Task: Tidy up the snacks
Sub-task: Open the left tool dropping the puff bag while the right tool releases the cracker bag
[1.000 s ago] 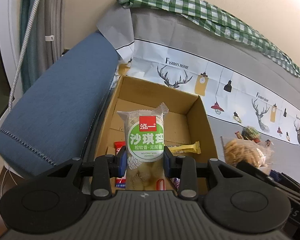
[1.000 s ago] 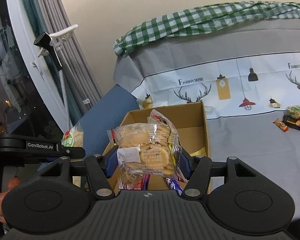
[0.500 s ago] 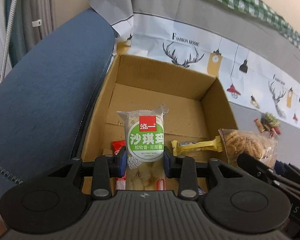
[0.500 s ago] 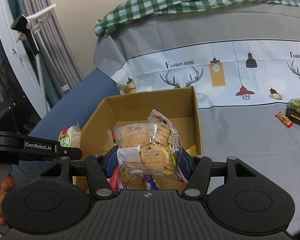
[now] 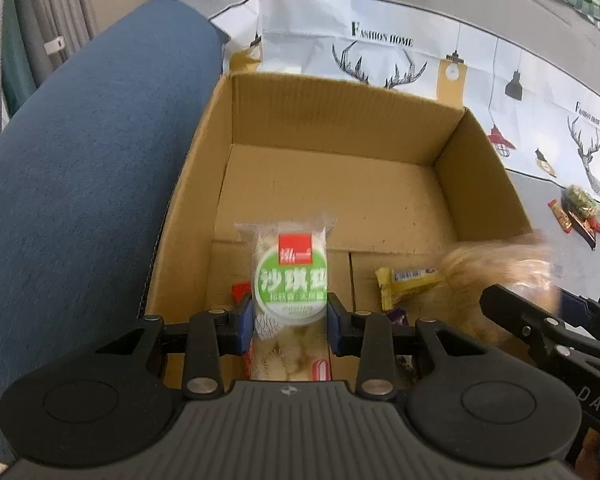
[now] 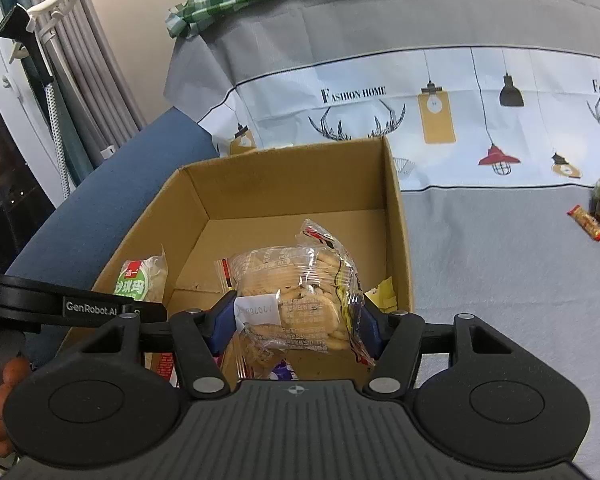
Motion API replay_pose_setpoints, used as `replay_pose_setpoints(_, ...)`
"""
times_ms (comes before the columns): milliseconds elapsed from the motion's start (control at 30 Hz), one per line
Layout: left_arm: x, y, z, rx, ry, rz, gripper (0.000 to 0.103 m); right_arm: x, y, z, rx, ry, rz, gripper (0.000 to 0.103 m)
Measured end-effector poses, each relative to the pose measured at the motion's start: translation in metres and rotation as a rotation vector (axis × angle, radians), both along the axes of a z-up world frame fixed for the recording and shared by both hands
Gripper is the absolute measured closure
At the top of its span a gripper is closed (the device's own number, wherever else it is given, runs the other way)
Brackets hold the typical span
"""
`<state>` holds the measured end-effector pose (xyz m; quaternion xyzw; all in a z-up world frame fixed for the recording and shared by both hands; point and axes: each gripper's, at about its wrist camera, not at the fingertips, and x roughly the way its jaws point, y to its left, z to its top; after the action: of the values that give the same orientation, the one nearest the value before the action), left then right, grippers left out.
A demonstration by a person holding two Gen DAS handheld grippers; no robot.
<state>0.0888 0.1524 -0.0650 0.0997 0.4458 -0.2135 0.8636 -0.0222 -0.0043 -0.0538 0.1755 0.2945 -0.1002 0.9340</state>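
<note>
My left gripper is shut on a green-labelled snack pack, held upright over the near left part of an open cardboard box. My right gripper is shut on a clear bag of biscuits, held over the near right part of the same box. In the left wrist view the biscuit bag shows blurred at the right. The green pack and left gripper show at the left of the right wrist view. A yellow bar and other wrappers lie on the box floor.
The box stands on a sofa with a blue armrest to its left and a printed grey cover to its right. A few loose snacks lie on the cover at the far right. Curtains hang behind left.
Both grippers have moved forward and down over the box, each keeping its snack. The box now fills more of both views.
</note>
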Motion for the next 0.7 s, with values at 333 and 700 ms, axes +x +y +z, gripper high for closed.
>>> replay_pose_setpoints(333, -0.016, 0.020, 0.020, -0.007, -0.002, 0.075, 0.000, -0.019, 0.003, 0.017, -0.040, -0.003, -0.031, 0.009)
replay_pose_setpoints(700, -0.102, 0.047, 0.040, 0.029, -0.004, 0.084, 0.000, -0.109, 0.044, 0.062, -0.063, -0.046, -0.019, 0.002)
